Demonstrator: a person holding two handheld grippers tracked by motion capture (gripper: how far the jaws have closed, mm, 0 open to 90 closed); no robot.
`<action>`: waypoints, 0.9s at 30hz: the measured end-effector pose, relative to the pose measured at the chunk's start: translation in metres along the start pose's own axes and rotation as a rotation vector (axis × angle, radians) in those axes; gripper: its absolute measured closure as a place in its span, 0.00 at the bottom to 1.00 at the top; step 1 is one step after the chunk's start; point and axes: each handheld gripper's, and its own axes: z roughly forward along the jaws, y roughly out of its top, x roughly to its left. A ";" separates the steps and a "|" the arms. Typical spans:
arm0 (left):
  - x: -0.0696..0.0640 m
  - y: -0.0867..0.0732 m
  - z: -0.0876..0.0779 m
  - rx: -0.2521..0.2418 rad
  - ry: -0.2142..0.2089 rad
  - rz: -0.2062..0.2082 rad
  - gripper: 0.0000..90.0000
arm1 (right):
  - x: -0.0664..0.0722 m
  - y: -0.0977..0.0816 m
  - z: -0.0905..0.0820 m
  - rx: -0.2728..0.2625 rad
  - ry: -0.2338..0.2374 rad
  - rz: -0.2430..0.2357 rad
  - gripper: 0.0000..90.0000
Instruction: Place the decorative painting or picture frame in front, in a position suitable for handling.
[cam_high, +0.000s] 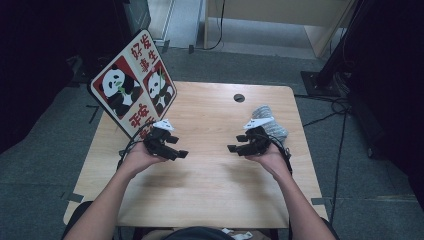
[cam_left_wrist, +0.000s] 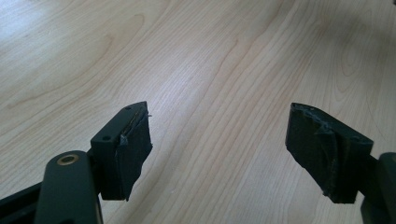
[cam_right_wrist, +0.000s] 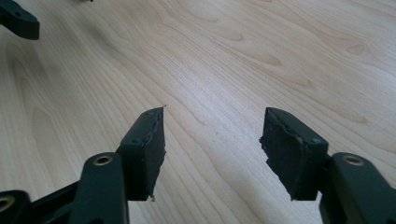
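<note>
In the high view, a person's two hands hold black grippers above the middle of a light wooden table (cam_high: 210, 175). My left gripper (cam_high: 178, 147) points to the right, and its jaws stand open with nothing between them. The left gripper view confirms this: the left gripper (cam_left_wrist: 218, 133) has bare wood between its worn black pads (cam_left_wrist: 133, 149). My right gripper (cam_high: 236, 143) points to the left, facing the other one. The right gripper (cam_right_wrist: 212, 135) is open too and empty over the table top. A jaw of the left gripper (cam_right_wrist: 18, 21) shows at the top left of the right gripper view.
A flat board printed with pandas and red characters (cam_high: 134, 82) leans over the table's back left corner, just behind my left hand. A grey patterned bundle of fabric (cam_high: 274, 127) lies behind my right hand. A round cable hole (cam_high: 239, 98) sits near the back edge.
</note>
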 end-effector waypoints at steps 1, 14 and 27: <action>0.000 0.000 0.000 0.000 0.000 0.000 0.25 | 0.000 0.000 0.000 0.000 0.000 0.000 0.45; -0.002 0.001 -0.006 0.000 0.008 0.000 0.25 | -0.002 -0.005 -0.005 -0.046 -0.016 -0.050 0.50; -0.004 0.001 -0.010 -0.007 0.003 -0.010 0.26 | -0.001 -0.001 -0.012 -0.064 -0.001 -0.060 0.50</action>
